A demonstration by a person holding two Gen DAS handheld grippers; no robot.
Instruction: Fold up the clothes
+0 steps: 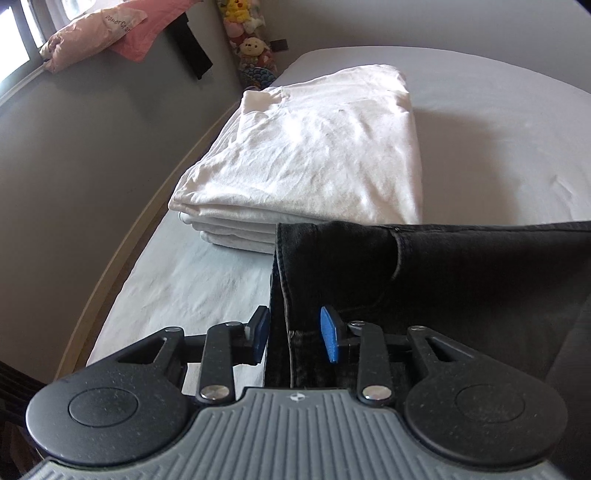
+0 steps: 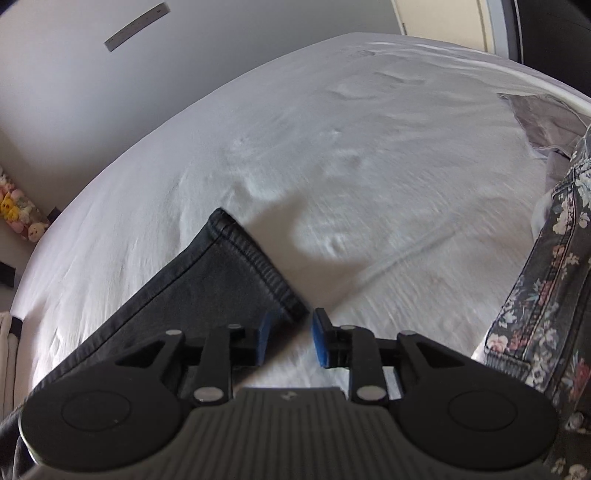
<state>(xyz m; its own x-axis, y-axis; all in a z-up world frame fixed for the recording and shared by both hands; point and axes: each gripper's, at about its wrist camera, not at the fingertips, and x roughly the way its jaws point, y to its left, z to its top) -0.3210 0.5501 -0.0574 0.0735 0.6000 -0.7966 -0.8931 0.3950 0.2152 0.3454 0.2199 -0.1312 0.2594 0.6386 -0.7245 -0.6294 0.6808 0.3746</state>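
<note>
— Where are the jeans right now?

— The black jeans (image 1: 424, 280) lie across the bed (image 1: 498, 140), on its pale sheet. From my left wrist camera their folded edge runs straight up between the blue pads of my left gripper (image 1: 295, 334). From my right wrist camera one leg (image 2: 207, 280) stretches away to the left, and its stitched hem ends just ahead of my right gripper (image 2: 290, 338).

— Is your left gripper holding them?

— Its jaws are partly open with the denim edge standing between them. The left pad sits against the cloth or just beside it; the right pad (image 1: 330, 334) stands a little apart from the fold. I cannot tell whether there is any real hold.

— And the right one?

— Partly open as well, holding nothing. The hem corner sits just in front of the left pad, and bare sheet shows through the gap between the two pads.

— What else is on the bed?

— A stack of folded white clothes (image 1: 306, 155) lies beyond the jeans, close to the wall-side edge of the bed; the jeans' top edge hides part of the stack's near end. On my right, a dark floral garment (image 2: 546, 280) lies at the bed's edge, well apart from the hem. Some plush toys (image 1: 249, 33) stand in the corner by the wall.
</note>
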